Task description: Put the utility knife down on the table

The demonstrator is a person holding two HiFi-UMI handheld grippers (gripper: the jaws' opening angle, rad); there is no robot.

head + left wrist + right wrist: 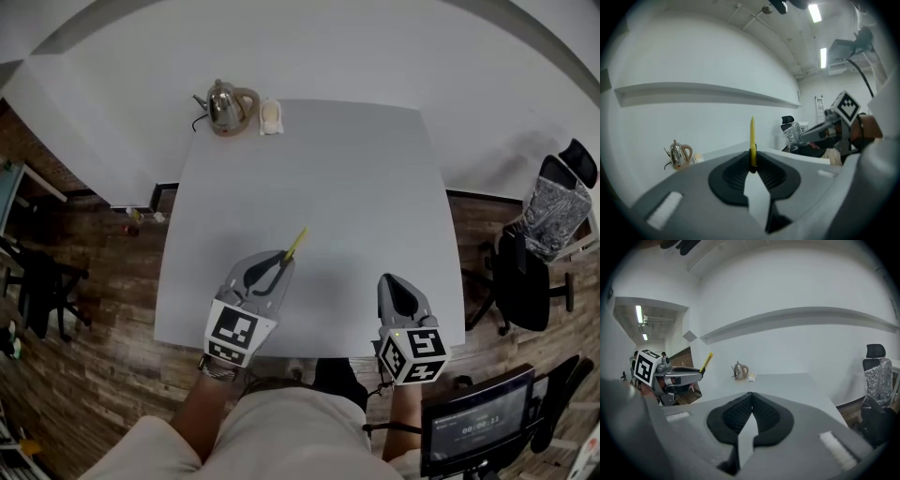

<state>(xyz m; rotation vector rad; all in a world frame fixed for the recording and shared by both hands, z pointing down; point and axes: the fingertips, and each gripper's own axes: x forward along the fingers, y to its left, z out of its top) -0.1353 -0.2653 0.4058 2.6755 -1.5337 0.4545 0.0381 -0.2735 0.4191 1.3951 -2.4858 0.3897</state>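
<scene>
Holding the knife (pixel 296 243) clamped in the left gripper (pixel 283 260), low centre of the head view, we judge it is not yet laid down. The step is best done by lowering until the knife lies flat on the table (pixel 375 178), then parting the jaws slowly. The right gripper (pixel 390 282), lower right, hangs by the near edge. We count one knife, two grippers and one kettle (pixel 228 106) at upper left.

In the left gripper view, the yellow knife stands pinched between the jaws at centre.

In the right gripper view, the jaws meet on nothing, and one knife shows at left.
</scene>
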